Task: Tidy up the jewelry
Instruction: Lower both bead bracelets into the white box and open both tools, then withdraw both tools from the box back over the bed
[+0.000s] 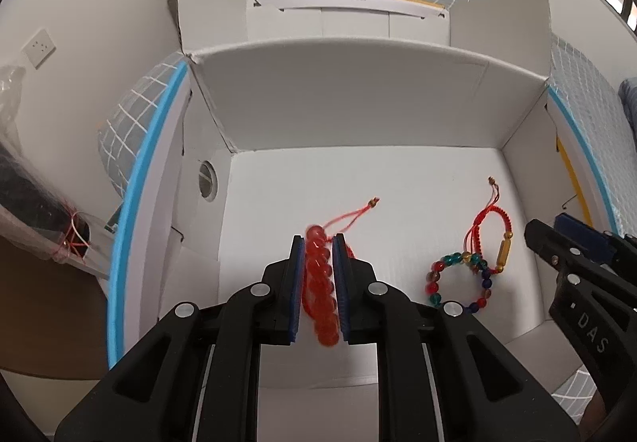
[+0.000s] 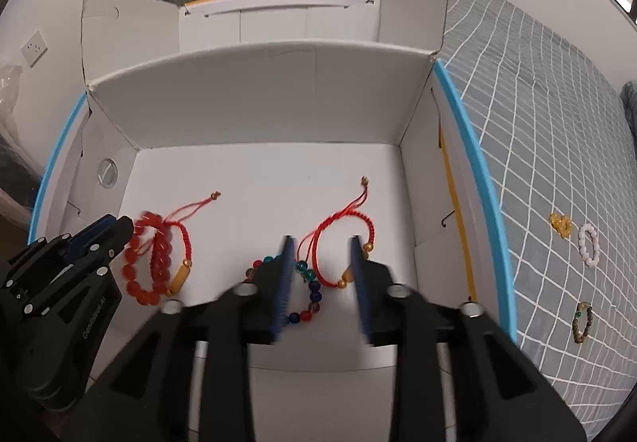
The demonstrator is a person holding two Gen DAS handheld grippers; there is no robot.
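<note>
Left gripper: my left gripper points down into the box with the red bead bracelet between its blue pads. The gap is narrow – the pads sit close on either side of the beads, but I cannot tell whether they still press on them.
Right gripper: my right gripper hangs over the right half of the box floor with its jaws apart and nothing pinched; its fingers are motion-blurred.
Red bead bracelet: in the right wrist view it lies on the box floor at the left, just beside the left gripper's tips, together with a red cord bracelet that carries a gold tube bead; the cord's tail runs up toward the back wall.
Mixed bead bracelet: the mixed bead bracelet – red, blue, teal and brown beads – lies on the floor under my right gripper, partly behind its left finger.
Second cord bracelet: another red cord with gold beads lies between my right fingers, overlapping the mixed beads.
Box: white cardboard, flaps open, standing on a bed with a grey grid cover.
Still on the bed: to the right of the box lie a yellow piece, a white bead bracelet and a dark bead bracelet, well apart from the box.
</note>
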